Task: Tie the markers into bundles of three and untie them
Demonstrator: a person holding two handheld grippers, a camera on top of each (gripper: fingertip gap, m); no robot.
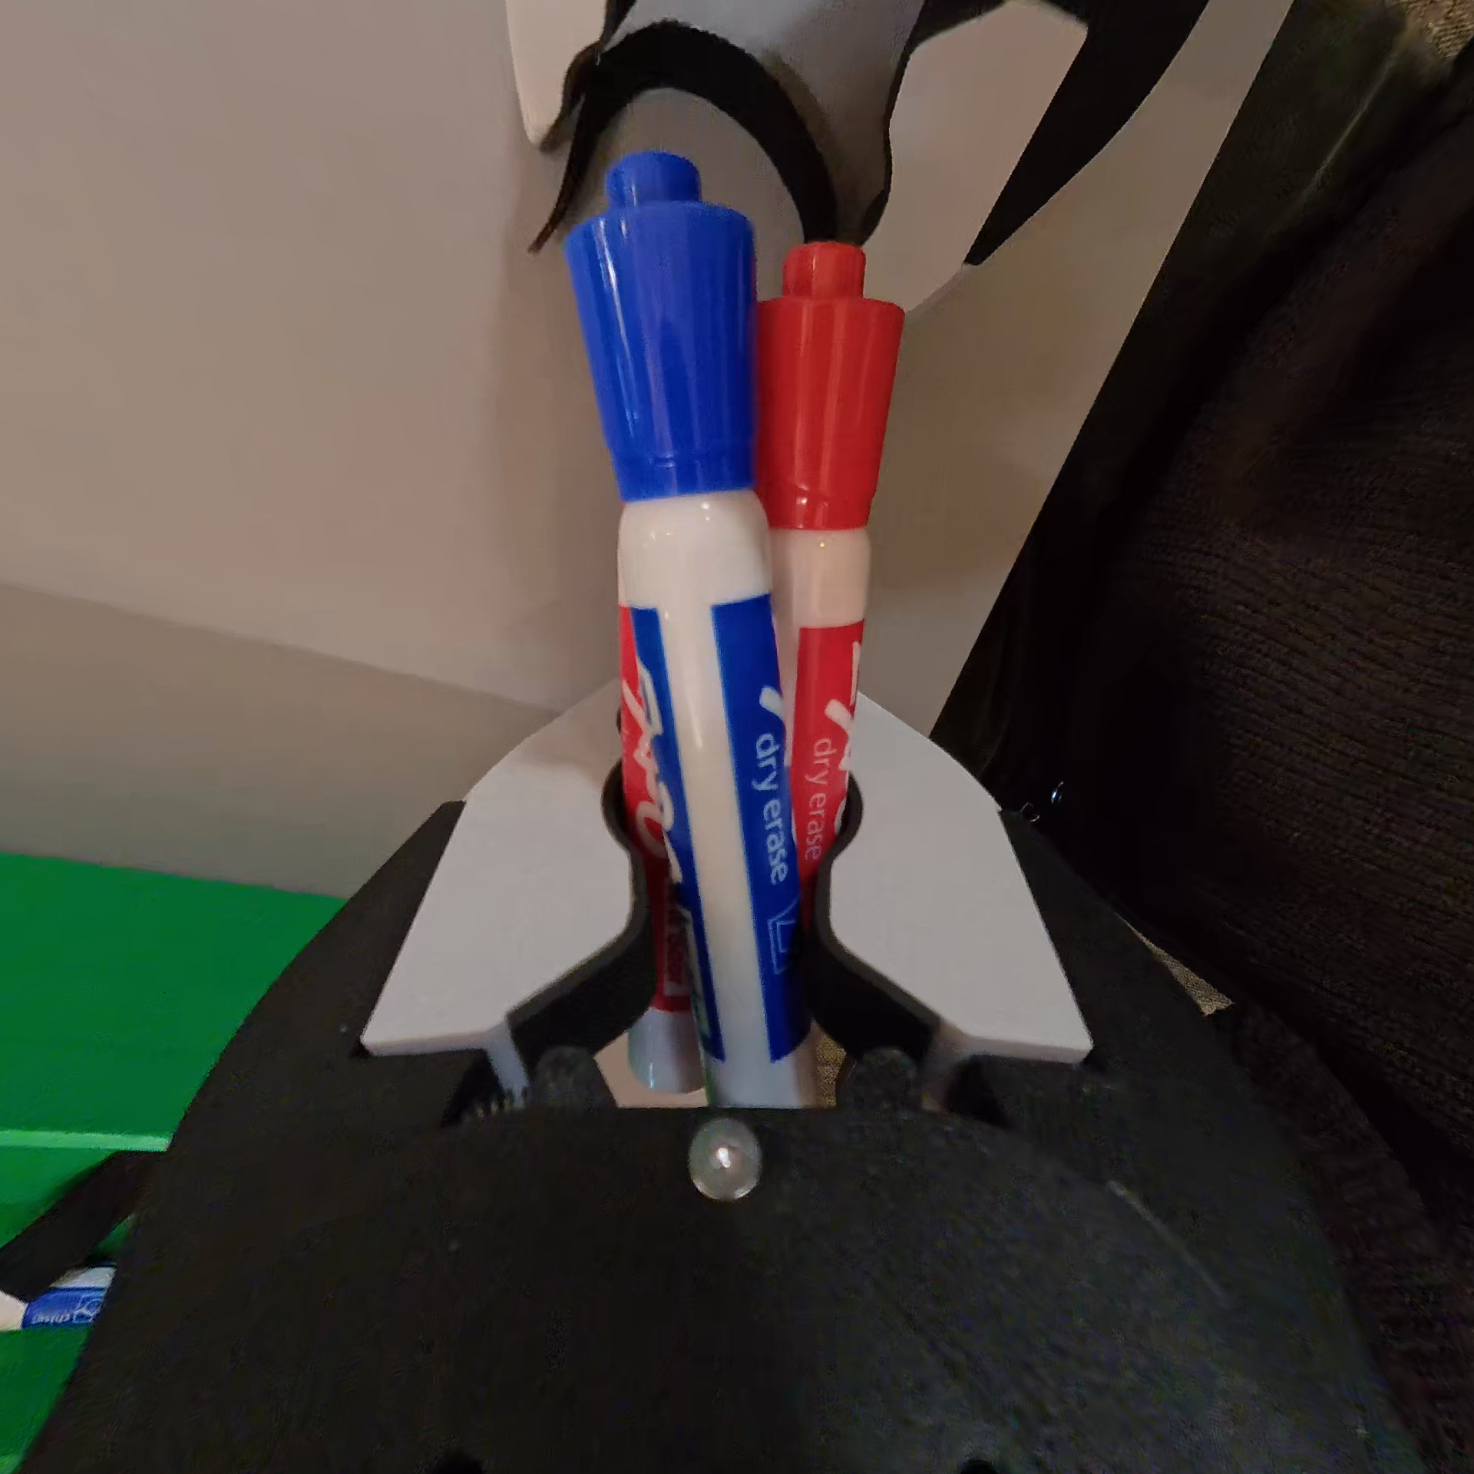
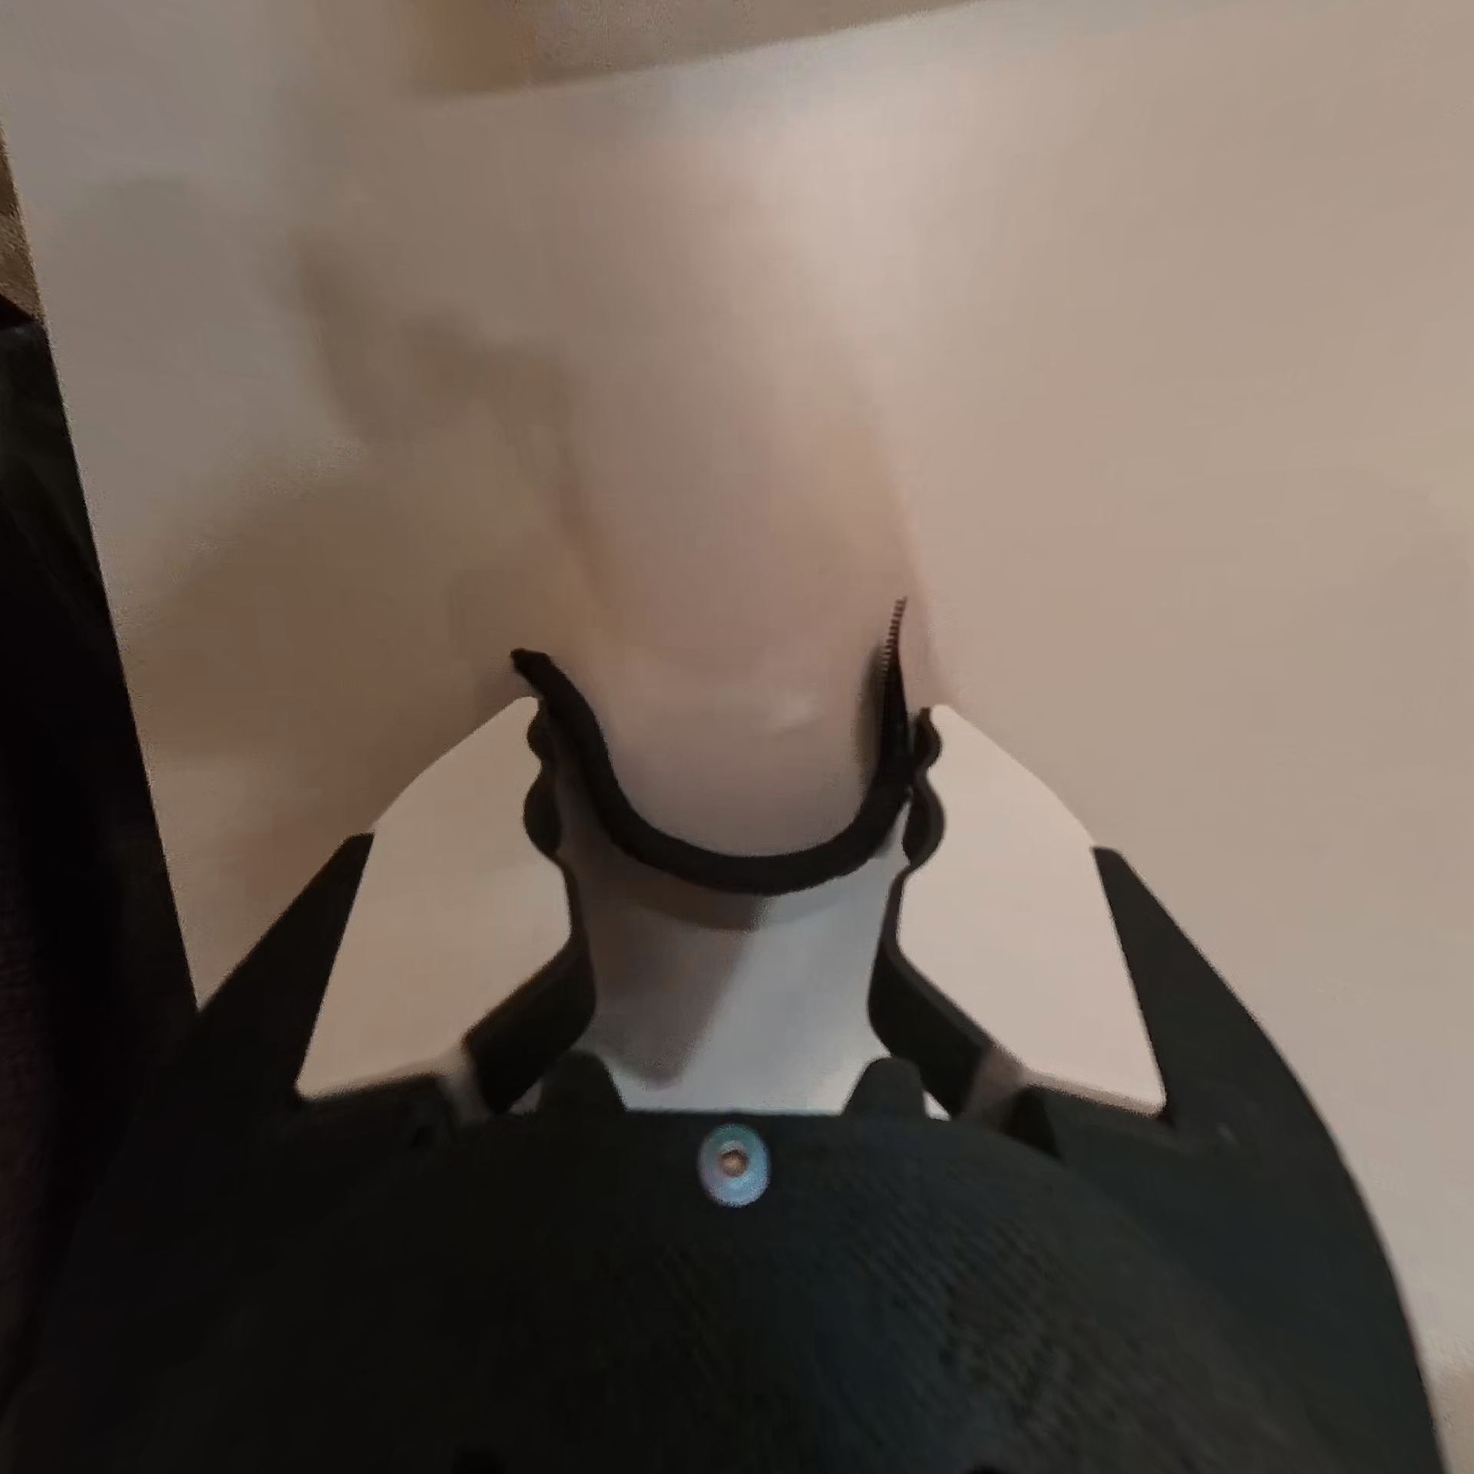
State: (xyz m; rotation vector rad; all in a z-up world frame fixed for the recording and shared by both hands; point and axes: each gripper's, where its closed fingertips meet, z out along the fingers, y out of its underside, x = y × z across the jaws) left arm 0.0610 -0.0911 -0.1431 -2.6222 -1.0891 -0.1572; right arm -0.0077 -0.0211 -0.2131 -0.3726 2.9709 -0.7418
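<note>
My left gripper (image 1: 734, 742) is shut on a bundle of three dry-erase markers that stand up between its white fingers (image 1: 510, 877). A blue-capped marker (image 1: 702, 718) is in front. A red-capped marker (image 1: 829, 447) is behind it on the right, and a second red marker (image 1: 638, 718) shows behind on the left. My right gripper (image 2: 734, 718) holds a black strap (image 2: 734, 865), bowed in a U between its fingertips, with the jaws partway apart. In the left wrist view the strap (image 1: 718, 56) hangs just above the marker caps.
A green surface (image 1: 120, 997) lies at lower left, with another blue marker (image 1: 64, 1308) partly hidden by my left gripper. Dark fabric (image 1: 1276, 638) fills the right side. A beige wall (image 1: 239, 319) is behind; it also fills the right wrist view (image 2: 1117, 399). Left tips to right tips: about 12 centimeters.
</note>
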